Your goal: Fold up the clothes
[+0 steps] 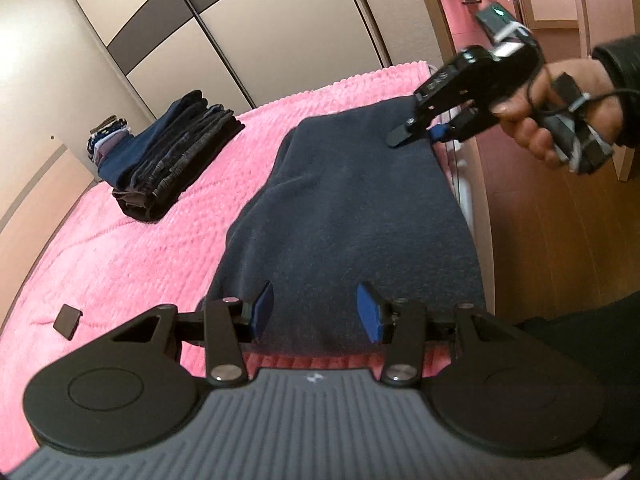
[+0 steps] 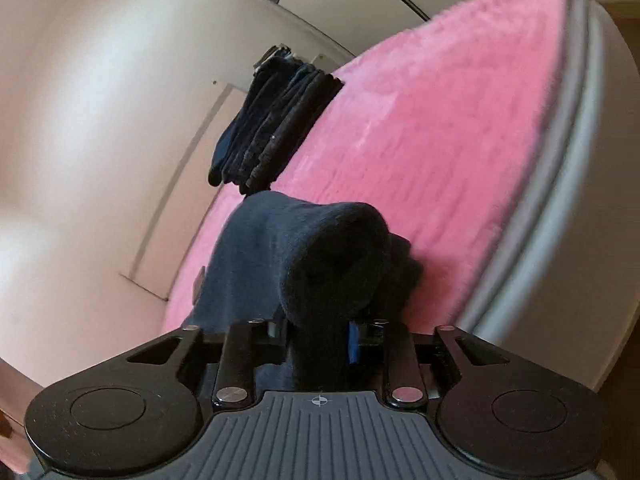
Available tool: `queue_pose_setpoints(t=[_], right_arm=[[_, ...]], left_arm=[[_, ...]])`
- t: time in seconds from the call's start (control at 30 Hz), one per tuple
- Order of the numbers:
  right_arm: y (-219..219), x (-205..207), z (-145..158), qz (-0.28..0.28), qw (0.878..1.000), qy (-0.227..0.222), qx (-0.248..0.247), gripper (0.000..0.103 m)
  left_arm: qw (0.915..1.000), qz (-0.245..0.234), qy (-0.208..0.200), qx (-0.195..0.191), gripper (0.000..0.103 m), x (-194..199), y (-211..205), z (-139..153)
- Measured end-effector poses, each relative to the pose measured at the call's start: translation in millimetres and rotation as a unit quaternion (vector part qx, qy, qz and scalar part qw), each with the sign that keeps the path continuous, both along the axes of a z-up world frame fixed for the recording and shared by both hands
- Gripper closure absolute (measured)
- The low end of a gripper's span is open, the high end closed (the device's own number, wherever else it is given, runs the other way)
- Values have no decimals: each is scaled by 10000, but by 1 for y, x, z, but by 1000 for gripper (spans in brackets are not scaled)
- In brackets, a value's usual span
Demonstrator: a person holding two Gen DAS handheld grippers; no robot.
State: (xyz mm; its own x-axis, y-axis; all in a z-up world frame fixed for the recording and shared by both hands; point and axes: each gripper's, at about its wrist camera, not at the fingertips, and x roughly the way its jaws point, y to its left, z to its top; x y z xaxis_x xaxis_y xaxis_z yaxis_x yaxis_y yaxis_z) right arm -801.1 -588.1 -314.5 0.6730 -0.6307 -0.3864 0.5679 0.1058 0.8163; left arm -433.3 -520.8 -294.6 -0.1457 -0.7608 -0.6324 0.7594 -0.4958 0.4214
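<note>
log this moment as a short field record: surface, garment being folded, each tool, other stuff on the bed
surface: pink bedspread
garment: navy fleece garment, lying along the bed's right edge
left tool: open, pads over the garment's near end
right tool: shut on the garment's far end, cloth bunched between its pads
hand: holding the right tool
other: stack of folded dark clothes; small dark square object

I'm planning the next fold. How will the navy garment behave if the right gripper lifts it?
Likely floppy: the navy garment bunches and droops around the right gripper. Its thick, fuzzy look suggests some weight, so the far end would probably drag over the pink blanket. Slipping seems unlikely.
</note>
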Motion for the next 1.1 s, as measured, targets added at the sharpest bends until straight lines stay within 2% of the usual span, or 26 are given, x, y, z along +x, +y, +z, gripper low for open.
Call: queue_pose_setpoints(t=[0.13,0.2,0.3,0.43,0.5,0.6,0.67,0.73,0.87,0.9,0.97,1.03,1.1], right_arm=[[16,-12,14,-109,9994,259,-219,61],[26,-16,29,-267,9969,631,-382,48],[43,-16,57,-358,9879,1136,-998,48],[46,6,95,354,9663,1515,-2051,48],[37,22,95,852,9573,1672,-2201,48],[17,45,68,1537,9445,2310,-1760,48],[8,49,50,1720,9409,2479,-1537,48],[7,49,58,1862,9357,2549,-1578,48],[-13,38,79,1656,9388,2413,-1818,45],[-21,34,82,1557,9387,2428,-1886,31],[-30,21,84,1334,9408,2542,-1803,17],[-36,9,79,1375,9464,2490,-1531,17],[-47,1,70,1613,9553,2190,-1159,17]], left_arm=[[9997,176,140,2,61,2,-6,1],[9990,340,298,-45,61,3,-8,5],[9968,560,563,-105,62,6,-15,10],[9890,871,1189,109,63,17,-38,8],[9826,1093,1469,321,65,25,-51,-1],[9738,1470,1628,608,65,38,-69,-23],[9719,1482,1715,633,65,43,-72,-31],[9711,1470,1767,647,66,46,-72,-30],[9696,1455,1871,614,66,52,-63,-22],[9689,1495,1883,582,66,52,-59,-19],[9656,1623,1964,519,66,53,-46,-13],[9558,1773,2272,574,62,57,-33,-10],[9436,1928,2612,655,59,61,-20,-7]])
